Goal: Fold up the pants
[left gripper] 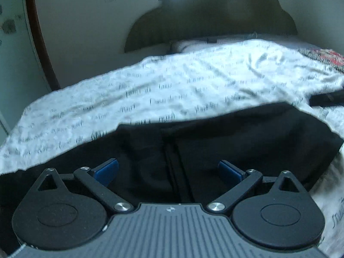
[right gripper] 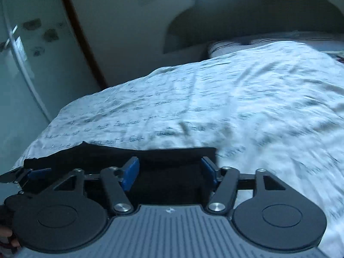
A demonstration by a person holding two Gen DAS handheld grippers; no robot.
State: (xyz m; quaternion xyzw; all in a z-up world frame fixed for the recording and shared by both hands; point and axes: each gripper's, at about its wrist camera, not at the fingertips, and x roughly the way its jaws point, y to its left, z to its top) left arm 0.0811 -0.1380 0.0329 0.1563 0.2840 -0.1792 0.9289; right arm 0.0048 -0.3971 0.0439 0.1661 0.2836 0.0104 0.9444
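Black pants (left gripper: 215,137) lie on a bed with a white sheet printed with script (left gripper: 172,86). In the left wrist view my left gripper (left gripper: 167,171) is open just above the dark cloth, its blue pads (left gripper: 107,169) spread wide on either side of a vertical seam. In the right wrist view my right gripper (right gripper: 169,172) is open over the near edge of the pants (right gripper: 120,157), its blue pads (right gripper: 131,172) apart with cloth between them. The left gripper's blue pad (right gripper: 36,173) shows at the far left of that view.
A dark padded headboard (left gripper: 215,17) and a pillow (left gripper: 193,43) stand at the far end of the bed. A pale wall and a door with a brown frame (left gripper: 38,32) are on the left. A red patterned cloth (left gripper: 322,58) lies at the right.
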